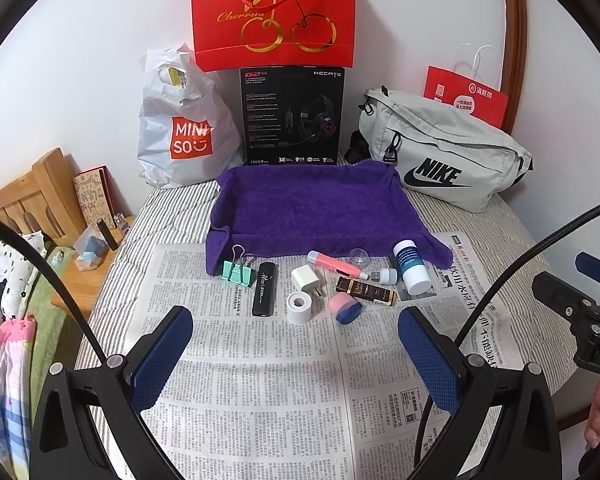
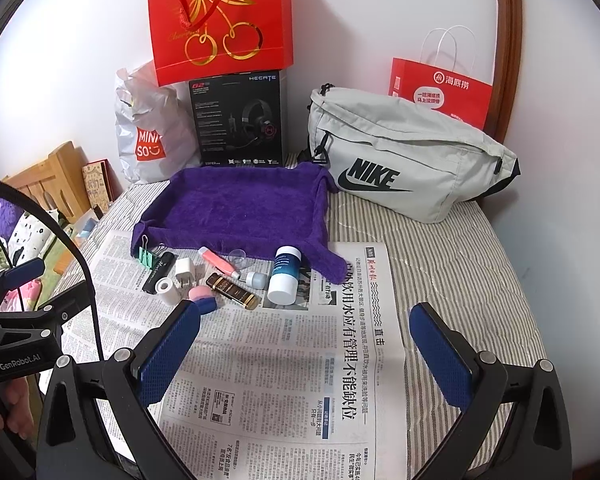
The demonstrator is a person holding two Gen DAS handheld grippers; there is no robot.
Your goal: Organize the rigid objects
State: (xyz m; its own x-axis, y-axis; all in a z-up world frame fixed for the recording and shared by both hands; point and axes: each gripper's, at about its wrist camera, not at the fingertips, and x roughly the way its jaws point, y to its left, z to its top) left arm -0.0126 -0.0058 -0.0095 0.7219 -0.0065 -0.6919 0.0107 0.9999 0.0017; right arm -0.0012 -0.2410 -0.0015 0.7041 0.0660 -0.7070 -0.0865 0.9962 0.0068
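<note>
both grippers, left [image 1: 296, 330] and right [image 2: 304, 326], hang over the newspaper [image 1: 260, 380] on the bed with jaws wide apart and holding nothing. the small things lie in a tight row just in front of the purple towel tray [image 1: 316, 204]. the white bottle [image 1: 411, 266] and tape roll [image 1: 299, 307] could roll away if bumped. the packed row makes it easy to knock a neighbor.

Bright even light, soft shadows; fisheye-warped edges
</note>
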